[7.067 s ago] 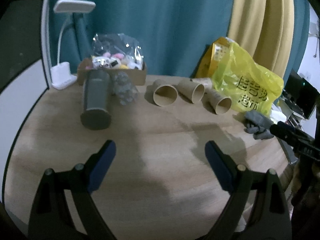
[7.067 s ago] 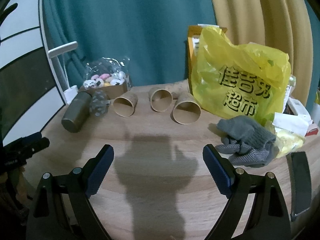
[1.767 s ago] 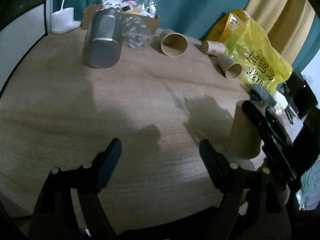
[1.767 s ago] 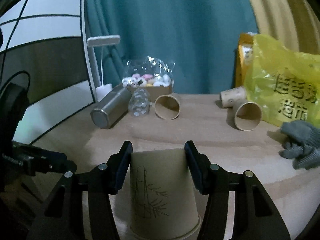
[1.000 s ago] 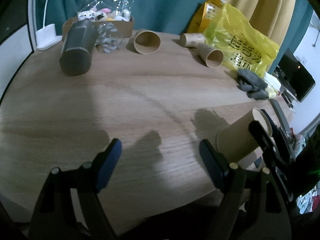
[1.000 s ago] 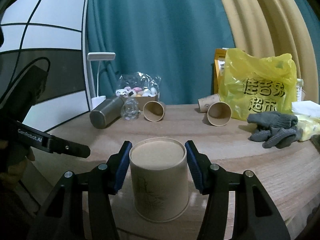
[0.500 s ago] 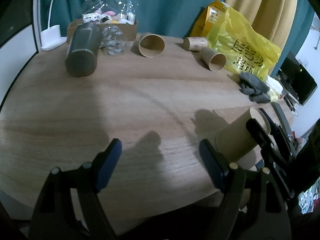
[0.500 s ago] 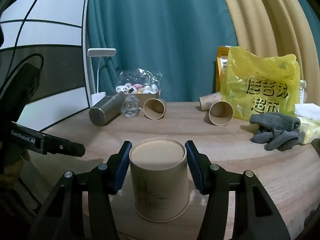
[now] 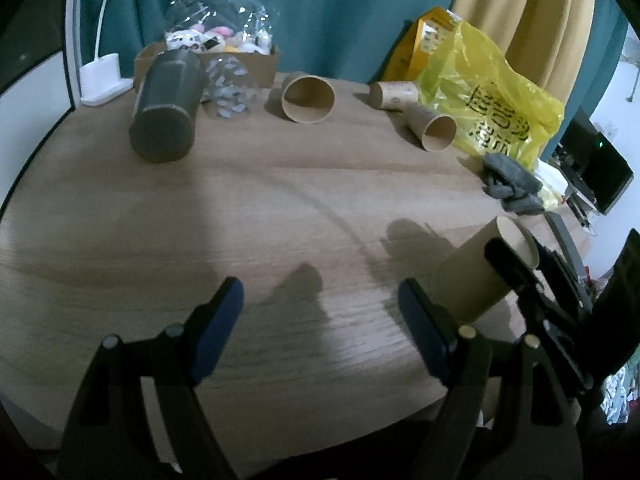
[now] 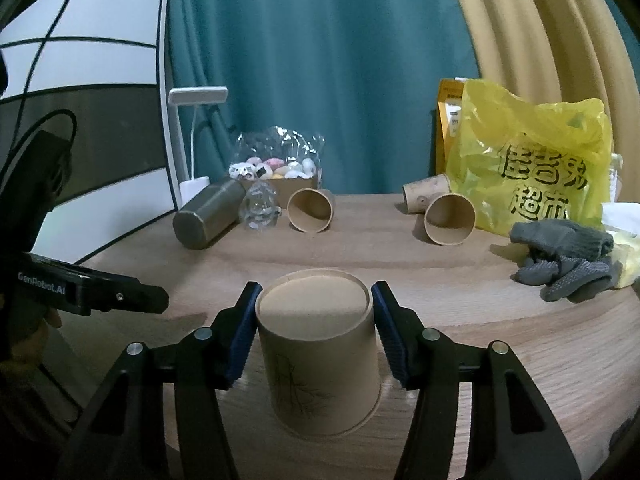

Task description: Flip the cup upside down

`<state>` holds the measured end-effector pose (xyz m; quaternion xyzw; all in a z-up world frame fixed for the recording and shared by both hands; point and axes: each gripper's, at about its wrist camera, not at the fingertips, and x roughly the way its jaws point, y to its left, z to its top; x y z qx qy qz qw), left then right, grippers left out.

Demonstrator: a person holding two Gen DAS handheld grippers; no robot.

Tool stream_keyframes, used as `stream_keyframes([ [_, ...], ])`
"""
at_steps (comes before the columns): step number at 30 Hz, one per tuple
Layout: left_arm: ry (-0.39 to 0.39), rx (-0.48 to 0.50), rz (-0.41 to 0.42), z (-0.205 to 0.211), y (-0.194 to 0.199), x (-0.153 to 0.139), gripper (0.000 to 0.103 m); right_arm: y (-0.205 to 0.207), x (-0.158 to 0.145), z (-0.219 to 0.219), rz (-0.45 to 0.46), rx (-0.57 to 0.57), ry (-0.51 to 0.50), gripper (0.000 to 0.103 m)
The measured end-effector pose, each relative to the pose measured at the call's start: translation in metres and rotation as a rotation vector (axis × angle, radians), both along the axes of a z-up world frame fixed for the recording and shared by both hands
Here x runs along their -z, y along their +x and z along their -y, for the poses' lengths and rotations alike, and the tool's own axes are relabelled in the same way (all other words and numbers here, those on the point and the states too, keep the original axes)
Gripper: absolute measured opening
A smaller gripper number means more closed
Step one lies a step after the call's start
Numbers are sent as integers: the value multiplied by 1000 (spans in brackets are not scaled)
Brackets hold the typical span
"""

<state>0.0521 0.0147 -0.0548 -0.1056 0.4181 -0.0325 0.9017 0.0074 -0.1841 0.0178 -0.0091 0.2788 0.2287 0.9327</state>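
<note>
Cup (image 10: pixel 318 354) sits clamped between the blue pads of the right tool (image 10: pixel 316 332), base uppermost and rim down near the front edge of the wooden bench (image 10: pixel 460 280); whether the rim touches the wood cannot be told. From the left wrist view the same cup (image 9: pixel 472 276) appears tilted. The left tool (image 9: pixel 320 322) hangs over bare wood with its fingers spread apart, gripping nothing. Farther back lie three more paper cups on their sides (image 10: pixel 310 210), a steel flask (image 10: pixel 208 220), a yellow bag (image 10: pixel 532 172) and grey gloves (image 10: pixel 560 256).
</note>
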Motion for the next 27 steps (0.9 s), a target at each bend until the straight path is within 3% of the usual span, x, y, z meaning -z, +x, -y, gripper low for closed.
stream_keyframes([
  [2,7,3,17,2,-1,-1,81,2,1,-1,-21,10,-4,83],
  [3,13,3,28,3,-2,-2,81,2,-1,-1,-30,17,-2,85],
  [11,30,6,143,18,-16,-25,81,-5,-28,2,-31,59,-47,86],
  [16,37,18,210,30,-31,-49,81,-11,-62,5,-41,86,-71,86],
  [21,45,24,265,37,-44,-70,81,-24,-91,10,27,102,-82,86],
  [27,42,8,316,37,-64,-93,83,-34,-112,12,43,115,-79,86],
])
